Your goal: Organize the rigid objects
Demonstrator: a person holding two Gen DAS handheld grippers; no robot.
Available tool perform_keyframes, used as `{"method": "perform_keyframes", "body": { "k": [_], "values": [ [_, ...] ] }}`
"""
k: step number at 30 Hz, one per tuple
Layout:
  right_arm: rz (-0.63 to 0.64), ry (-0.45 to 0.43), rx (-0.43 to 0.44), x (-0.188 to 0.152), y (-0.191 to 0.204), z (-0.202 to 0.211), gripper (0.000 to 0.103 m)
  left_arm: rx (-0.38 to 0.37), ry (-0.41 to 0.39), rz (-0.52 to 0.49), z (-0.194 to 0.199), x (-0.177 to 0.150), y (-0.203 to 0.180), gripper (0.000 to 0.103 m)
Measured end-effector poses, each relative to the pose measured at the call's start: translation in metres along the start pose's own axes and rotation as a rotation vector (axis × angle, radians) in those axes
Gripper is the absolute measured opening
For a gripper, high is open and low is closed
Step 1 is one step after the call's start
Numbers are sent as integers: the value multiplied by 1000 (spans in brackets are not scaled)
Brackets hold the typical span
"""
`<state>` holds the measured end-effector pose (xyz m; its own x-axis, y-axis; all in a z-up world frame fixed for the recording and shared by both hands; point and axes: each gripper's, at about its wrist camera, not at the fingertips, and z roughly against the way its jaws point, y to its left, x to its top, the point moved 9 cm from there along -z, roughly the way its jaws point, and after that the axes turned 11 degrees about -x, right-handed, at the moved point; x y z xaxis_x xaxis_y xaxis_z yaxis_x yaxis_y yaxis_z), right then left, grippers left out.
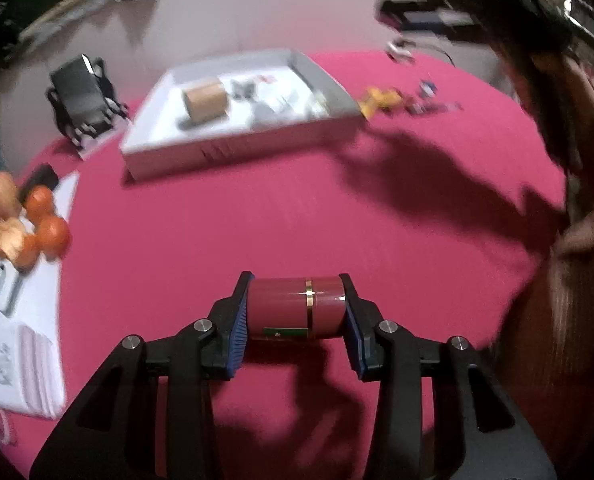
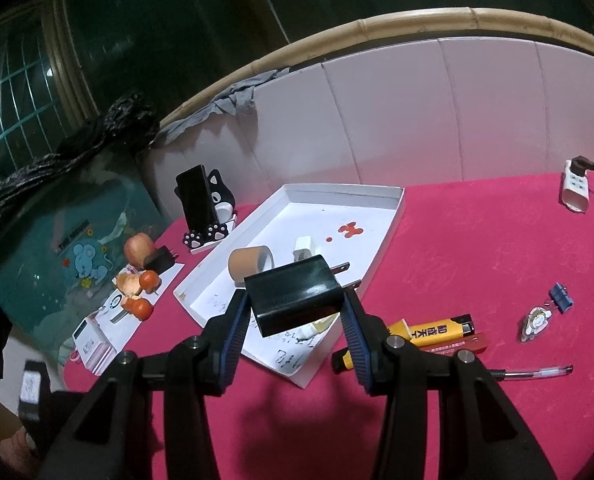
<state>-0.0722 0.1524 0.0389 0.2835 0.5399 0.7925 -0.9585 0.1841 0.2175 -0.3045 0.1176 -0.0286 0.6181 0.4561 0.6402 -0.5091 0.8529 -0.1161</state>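
Left gripper (image 1: 297, 312) is clamped end-to-end on a dark-pink cylinder with a gold band (image 1: 297, 307), lying sideways between the blue pads (image 1: 239, 334), both pads pressed on its end faces. We see it just above the magenta tablecloth (image 1: 257, 216); contact with the cloth we can't tell. The left view is motion-blurred.

Right gripper (image 2: 295, 306) is grasping a black USB wall charger (image 2: 293, 294), its two prongs pointing away to the right, body tilted. It's held above the near corner of the white shallow box tray (image 2: 393, 216).

In the tray: a tan tape roll (image 2: 249, 262) lying on its side, a small white plug adapter (image 2: 304, 249) beside it, red marks on the tray floor.

On the cloth right of the tray: a yellow lighter (image 2: 437, 330) touching a red flat item (image 2: 463, 345), a clear pen (image 2: 537, 372) nearer us, a blue binder clip (image 2: 561, 298) just beside a small character charm (image 2: 536, 322). White power strip (image 2: 576, 186) far right, well apart.

Left of the tray: a black phone in a cat-shaped stand (image 2: 207, 210), another black charger (image 2: 160, 261), an apple (image 2: 139, 248), and orange fruit with peel (image 2: 139, 288) on paper.
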Motion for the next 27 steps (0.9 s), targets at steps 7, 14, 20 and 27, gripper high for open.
{"method": "perform_keyframes", "body": {
  "k": [7, 14, 20, 27],
  "values": [
    [-5, -43, -24, 7, -7, 7, 46, 89, -221, 139, 27, 94, 38, 40],
    [-2, -76, -50, 13, -15, 7, 46, 198, -326, 158, 25, 173, 54, 40],
    [31, -88, -90, 27, -15, -9, 46, 241, -349, 170, -2, 225, 62, 40],
    [82, -96, -124, 49, -4, -35, 46, 314, -336, 230, -29, 264, 90, 40]
  ]
}}
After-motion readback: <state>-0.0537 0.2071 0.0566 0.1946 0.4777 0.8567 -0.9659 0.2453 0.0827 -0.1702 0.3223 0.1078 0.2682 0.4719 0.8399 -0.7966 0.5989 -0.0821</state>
